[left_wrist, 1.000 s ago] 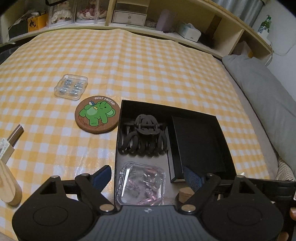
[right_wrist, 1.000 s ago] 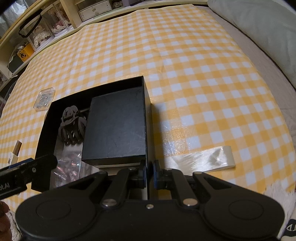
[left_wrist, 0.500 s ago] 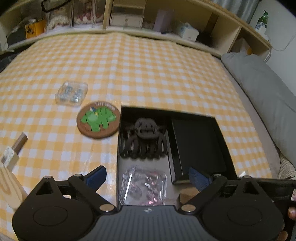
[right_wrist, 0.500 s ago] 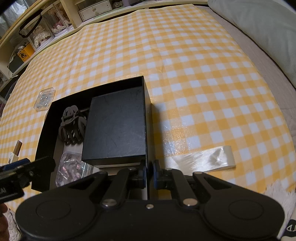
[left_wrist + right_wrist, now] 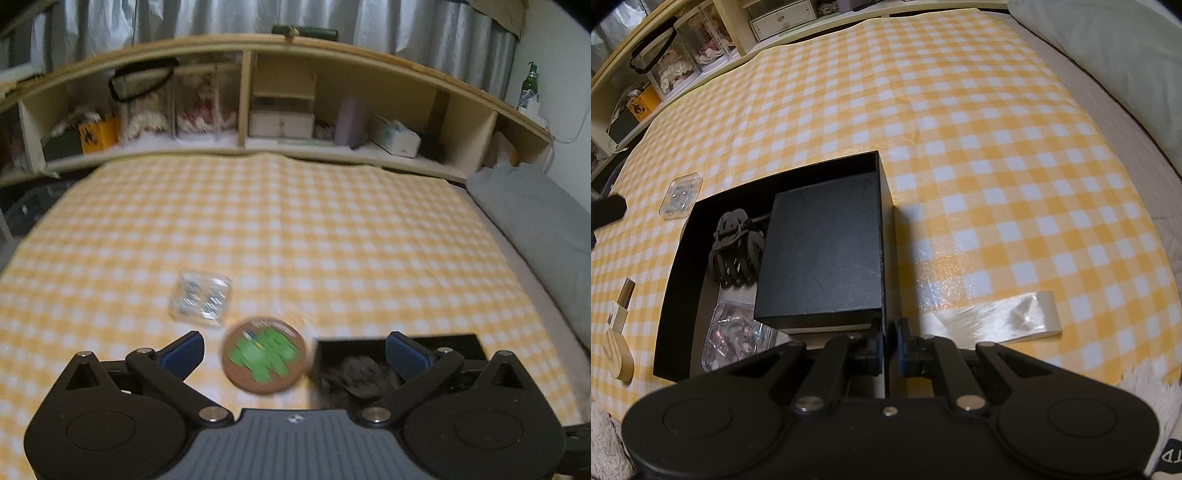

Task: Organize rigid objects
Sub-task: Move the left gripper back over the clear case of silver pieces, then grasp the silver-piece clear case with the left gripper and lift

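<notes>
My left tool [image 5: 293, 349] is spread as wide as it goes; its jaws have just been opening, and nothing sits between the blue pads [image 5: 183, 350]. It hangs clear above the yellow checked cloth [image 5: 295, 229], touching nothing. Seen through the gap between the pads is the round coaster [image 5: 264, 360] with its green figure, lying flat on the cloth just beside the left wall of the black box [image 5: 458, 341]. Beyond the coaster, near but apart from it, lies a small clear case [image 5: 201, 297] with little pale pieces inside. This view is blurred, so I cannot make out finer detail there.

My right tool [image 5: 890, 341] is pressed together on the right-hand wall of the black box [image 5: 674, 295], at its near corner: one pad inside the wall, the other outside, the thin edge pinched between them.

Inside the box, against that right wall, lies a smaller black box [image 5: 822, 254], flat, with its lid up. To its left is a black hair claw [image 5: 735, 249], and nearer to me a clear case [image 5: 733, 338] of pinkish pieces, partly tucked under the small box's near corner. In this view the other clear case [image 5: 680, 197] lies on the cloth just past the box's far left corner.

Left of the box, on the cloth, lies a wooden-handled thing [image 5: 618, 338] with a metal end; I cannot tell what it is. A strip of shiny white ribbon [image 5: 993, 325] lies on the cloth to the right of my right tool.
</notes>
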`<state>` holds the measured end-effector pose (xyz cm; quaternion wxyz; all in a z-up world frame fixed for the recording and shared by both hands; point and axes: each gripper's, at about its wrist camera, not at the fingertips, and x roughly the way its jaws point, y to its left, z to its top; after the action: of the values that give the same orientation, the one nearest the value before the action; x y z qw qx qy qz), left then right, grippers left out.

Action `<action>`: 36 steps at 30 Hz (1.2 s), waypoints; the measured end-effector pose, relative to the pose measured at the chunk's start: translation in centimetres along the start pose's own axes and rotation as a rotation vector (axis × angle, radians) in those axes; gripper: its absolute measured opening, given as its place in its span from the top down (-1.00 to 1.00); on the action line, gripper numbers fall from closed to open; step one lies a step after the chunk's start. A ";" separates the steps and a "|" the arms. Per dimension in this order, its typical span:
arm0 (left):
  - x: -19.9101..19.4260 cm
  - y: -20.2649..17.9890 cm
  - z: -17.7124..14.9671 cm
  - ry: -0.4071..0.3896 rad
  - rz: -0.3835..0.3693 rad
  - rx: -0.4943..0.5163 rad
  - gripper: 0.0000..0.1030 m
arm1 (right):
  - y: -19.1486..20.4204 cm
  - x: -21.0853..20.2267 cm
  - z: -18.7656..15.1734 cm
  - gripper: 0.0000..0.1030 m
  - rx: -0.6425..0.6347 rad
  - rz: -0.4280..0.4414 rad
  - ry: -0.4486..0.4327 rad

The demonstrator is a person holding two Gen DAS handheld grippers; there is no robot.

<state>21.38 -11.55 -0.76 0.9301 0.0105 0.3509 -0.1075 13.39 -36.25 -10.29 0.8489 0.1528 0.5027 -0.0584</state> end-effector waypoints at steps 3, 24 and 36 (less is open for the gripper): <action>1.0 1.3 0.8 -0.026 0.059 0.022 -1.00 | 0.0 0.0 0.0 0.85 -0.001 0.000 0.000; 14.5 8.9 2.4 0.101 0.051 0.094 -1.00 | 0.0 0.0 0.0 0.86 -0.013 -0.003 0.007; 19.2 9.5 2.9 0.172 0.113 0.112 -0.73 | 0.0 0.0 0.1 0.85 -0.014 0.003 0.012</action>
<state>39.25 -6.23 -11.68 0.8991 0.0915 0.4219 -0.0732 13.44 -36.32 -10.24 0.8469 0.1482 0.5080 -0.0527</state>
